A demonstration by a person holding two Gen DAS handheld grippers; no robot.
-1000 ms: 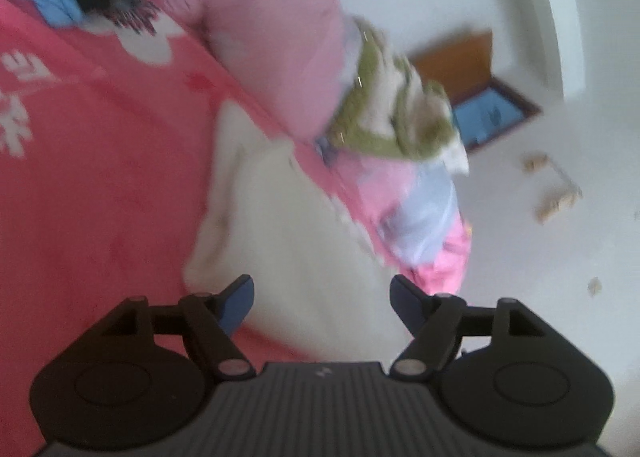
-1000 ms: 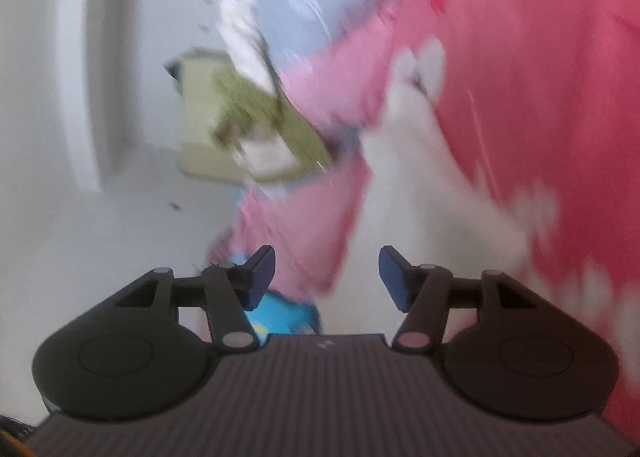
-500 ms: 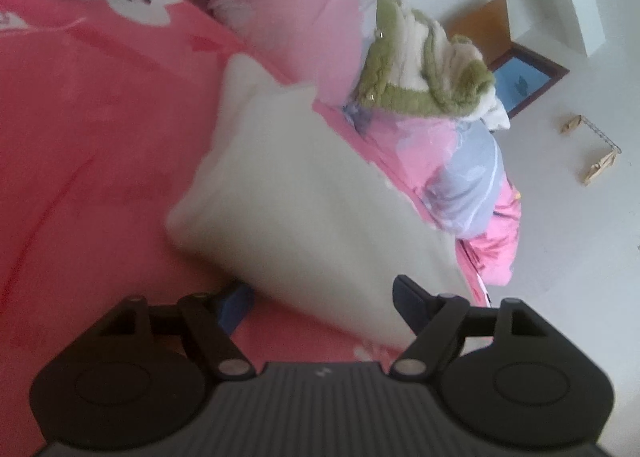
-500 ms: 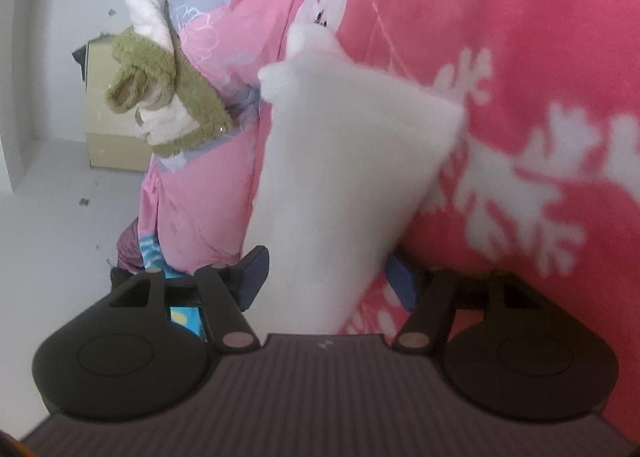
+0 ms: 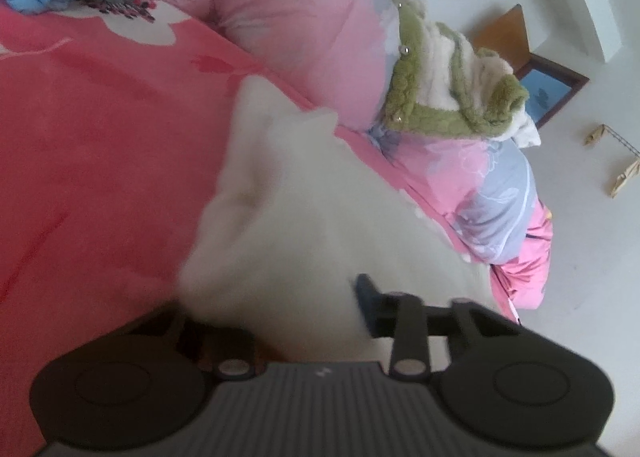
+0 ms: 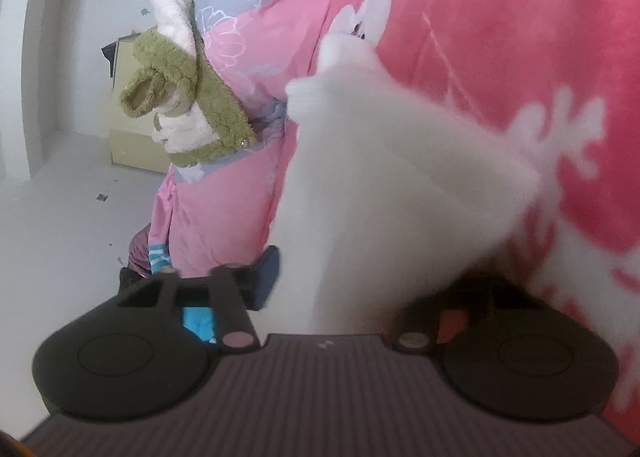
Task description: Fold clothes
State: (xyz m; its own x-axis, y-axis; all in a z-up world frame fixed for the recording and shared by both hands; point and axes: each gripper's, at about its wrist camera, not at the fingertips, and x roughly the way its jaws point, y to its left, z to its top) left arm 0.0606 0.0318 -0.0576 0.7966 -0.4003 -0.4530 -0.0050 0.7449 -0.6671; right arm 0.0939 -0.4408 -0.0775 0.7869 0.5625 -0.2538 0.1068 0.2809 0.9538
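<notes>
You are holding the left gripper (image 5: 320, 321) low over the red blanket (image 5: 100, 161). Its jaws have just been closing, and the white garment (image 5: 304, 217) is bunching between them; one dark fingertip (image 5: 366, 293) is pressing into the fleece, the other is lying buried under it. You are holding the right gripper (image 6: 344, 289) on another corner of the same white garment (image 6: 384, 185); these jaws too have just been closing, with the cloth filling the gap and one finger (image 6: 266, 273) showing bare beside it. Whether the pads are truly pinching is hard to read through the blur, but fabric is sitting squarely in both. The garment is lying near the blanket's edge, running away from both grippers. Beyond it, at that edge, a pink quilt (image 5: 304, 29) is lying heaped, with a green-and-cream fleece jacket (image 5: 448, 93) resting on top. Farther off, the pale floor (image 5: 592, 249) is showing.
</notes>
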